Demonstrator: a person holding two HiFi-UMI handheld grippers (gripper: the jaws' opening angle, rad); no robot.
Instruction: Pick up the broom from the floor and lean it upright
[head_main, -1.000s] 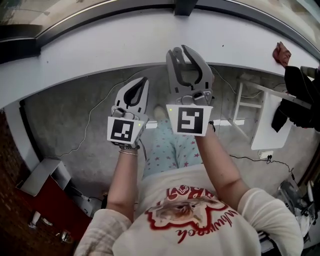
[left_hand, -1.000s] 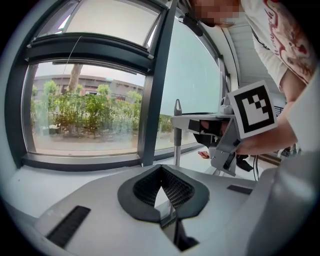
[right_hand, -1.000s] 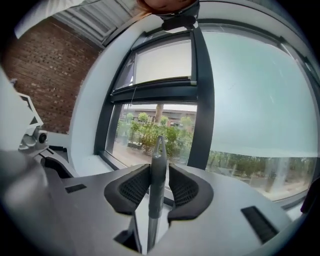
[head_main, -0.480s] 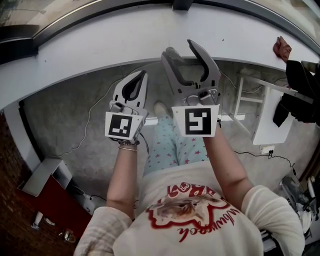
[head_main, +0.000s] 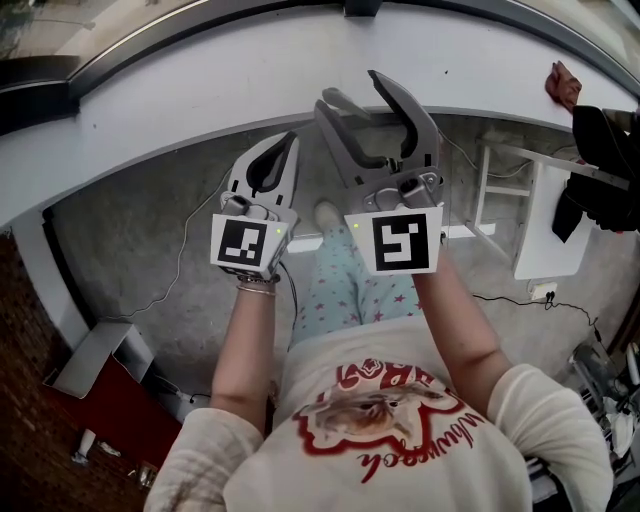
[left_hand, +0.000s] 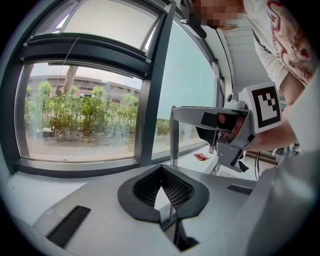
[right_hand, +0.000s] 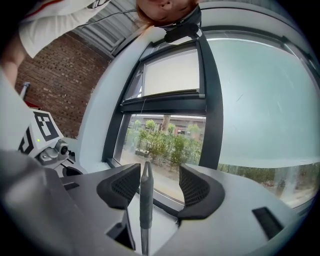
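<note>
Step in hand, as judged: release the leaned broom.

1. State: the right gripper (right_hand: 160, 187) has just been opening its jaws; they stand fully apart. The broom handle (right_hand: 145, 200) stands upright between them, close to the left pad, with no pad pressing on it. The left gripper (left_hand: 162, 192) is closed on nothing.
2. Draw the right gripper straight back along its jaw line, keeping the jaws wide so that neither pad brushes the handle.
3. Keep the left gripper ready beside the handle in case it slides.

Surroundings: bare concrete floor (head_main: 150, 230), with the broom at its far edge below the white ledge (head_main: 200, 90) and window (right_hand: 165, 140). A cable (head_main: 180, 250) trails along the floor's left side. The broom's foot is not in view
</note>
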